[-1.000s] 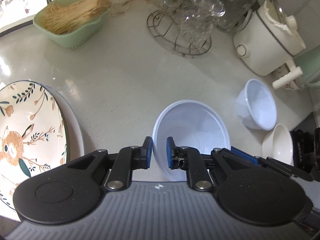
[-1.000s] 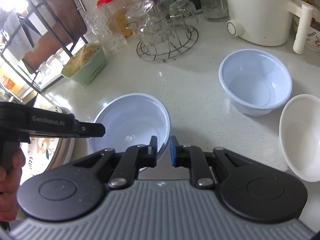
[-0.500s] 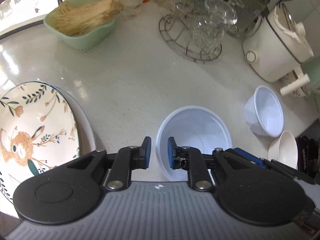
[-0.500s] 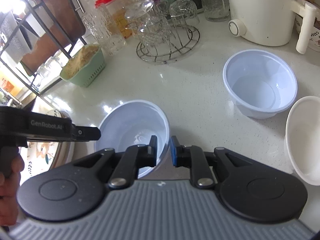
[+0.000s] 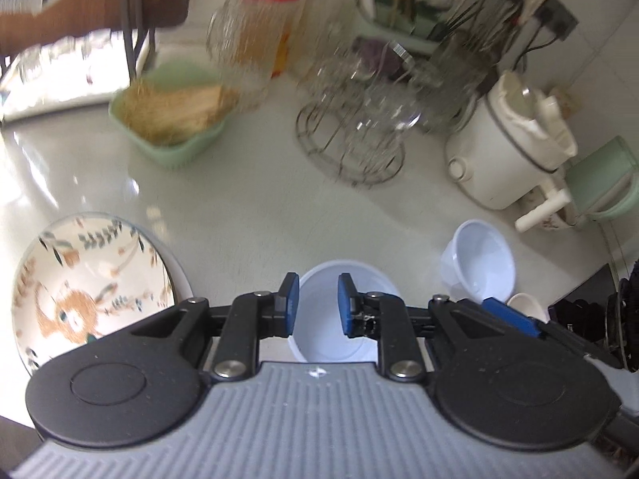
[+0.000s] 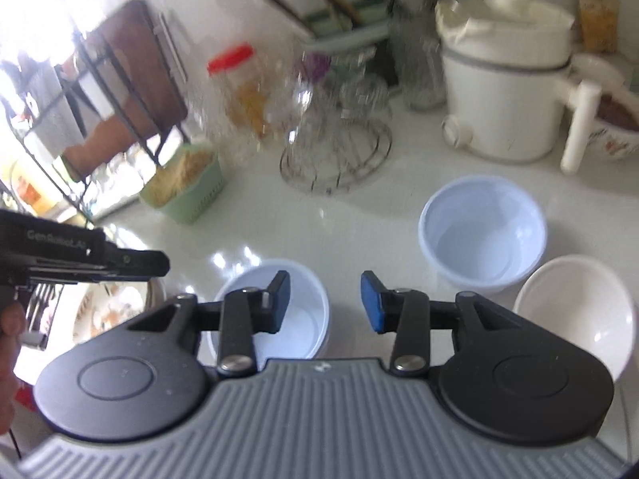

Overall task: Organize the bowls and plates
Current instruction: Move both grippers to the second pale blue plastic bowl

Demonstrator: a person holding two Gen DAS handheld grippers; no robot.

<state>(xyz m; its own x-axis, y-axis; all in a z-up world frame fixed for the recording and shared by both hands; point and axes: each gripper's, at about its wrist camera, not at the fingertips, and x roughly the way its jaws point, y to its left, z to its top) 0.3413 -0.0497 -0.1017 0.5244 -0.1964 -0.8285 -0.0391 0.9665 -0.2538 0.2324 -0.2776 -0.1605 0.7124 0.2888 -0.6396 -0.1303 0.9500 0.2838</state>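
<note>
A pale blue plastic bowl [image 5: 319, 343] stands on the white counter, seen between and below my left gripper [image 5: 318, 304], which is open and empty above it. The same bowl [image 6: 303, 319] lies just left of my right gripper [image 6: 325, 301], which is open wide and empty. A second pale blue bowl [image 6: 481, 235] stands to the right, also in the left wrist view [image 5: 481, 259]. A white ceramic bowl [image 6: 575, 311] sits at the far right. A floral plate [image 5: 88, 283] on a stack lies at the left.
A green basket [image 5: 171, 119] of sticks, a red-lidded jar [image 5: 259, 40] and a wire rack of glasses [image 5: 359, 131] stand at the back. A white cooker [image 6: 503, 92] and a handled pot [image 6: 607, 127] are at the back right. A metal shelf [image 6: 100, 119] is on the left.
Both grippers have opened, let go of the near blue bowl's rim and lifted back. The bowl now rests on the counter and looks smaller in both views.
</note>
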